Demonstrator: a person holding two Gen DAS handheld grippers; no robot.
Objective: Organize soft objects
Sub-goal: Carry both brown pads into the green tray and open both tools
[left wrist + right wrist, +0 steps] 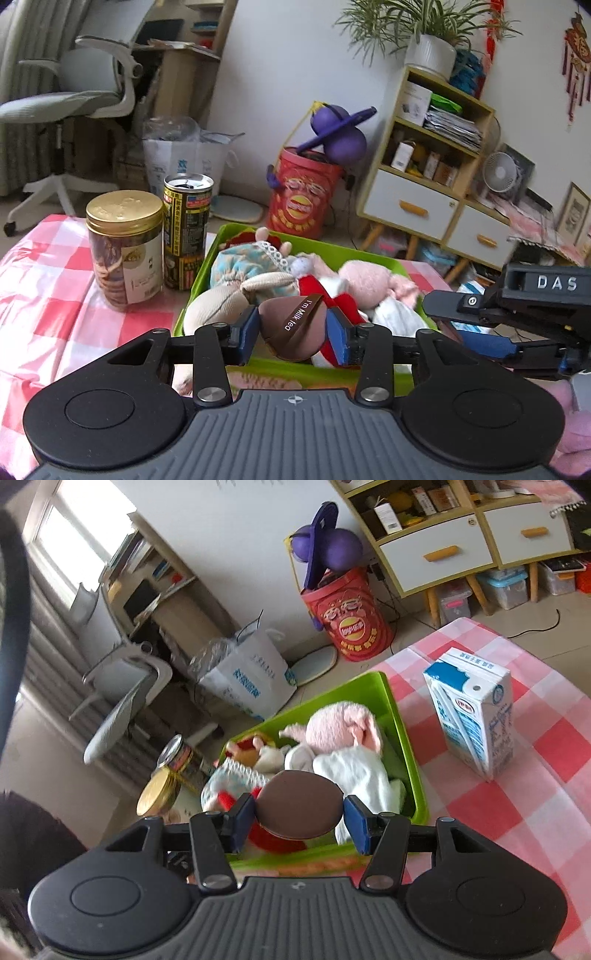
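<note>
Between the claw's blue pads, the brown round plush (293,326) reads "I'm Milk tea"; the black gripper body (546,291) to its right says "DAS".

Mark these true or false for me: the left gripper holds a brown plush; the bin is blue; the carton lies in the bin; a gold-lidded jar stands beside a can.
1. The left gripper holds a brown plush. True.
2. The bin is blue. False: it is green.
3. The carton lies in the bin. False: it stands upright on the checked cloth, beside the bin.
4. A gold-lidded jar stands beside a can. True.
</note>
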